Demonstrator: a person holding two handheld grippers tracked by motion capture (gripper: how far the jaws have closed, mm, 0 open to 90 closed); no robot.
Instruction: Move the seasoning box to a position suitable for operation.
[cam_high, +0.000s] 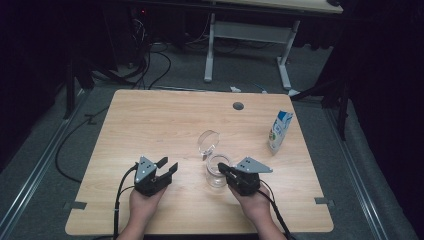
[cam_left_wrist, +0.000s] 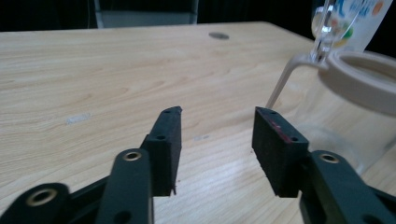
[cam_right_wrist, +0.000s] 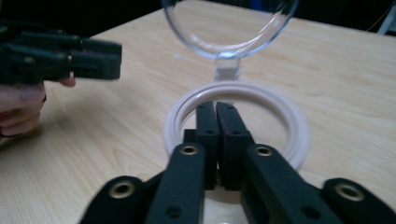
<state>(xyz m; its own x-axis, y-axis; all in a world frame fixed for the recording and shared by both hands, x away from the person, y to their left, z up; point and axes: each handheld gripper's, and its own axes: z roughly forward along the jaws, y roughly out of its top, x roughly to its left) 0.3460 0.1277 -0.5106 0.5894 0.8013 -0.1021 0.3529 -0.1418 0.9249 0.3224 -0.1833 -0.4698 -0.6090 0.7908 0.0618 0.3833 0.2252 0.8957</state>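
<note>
A clear glass jar (cam_high: 216, 172) with a pale sealing ring (cam_right_wrist: 289, 126) stands right of the table's middle. Its hinged glass lid (cam_high: 208, 141) is tipped up behind it. My right gripper (cam_high: 221, 167) reaches in from the right, and its jaws (cam_right_wrist: 216, 109) lie side by side over the near rim of the jar mouth. A thin slit parts them, with nothing seen between. My left gripper (cam_high: 167, 165) rests left of the jar, apart from it. Its jaws (cam_left_wrist: 217, 135) stand open and empty, and the jar (cam_left_wrist: 345, 107) is off to their right.
A white and blue carton (cam_high: 280, 131) stands upright near the table's right edge, behind the jar. A small round grommet hole (cam_high: 238, 106) sits at the back centre of the wooden table (cam_high: 150, 125). Cables trail from both grippers over the front edge.
</note>
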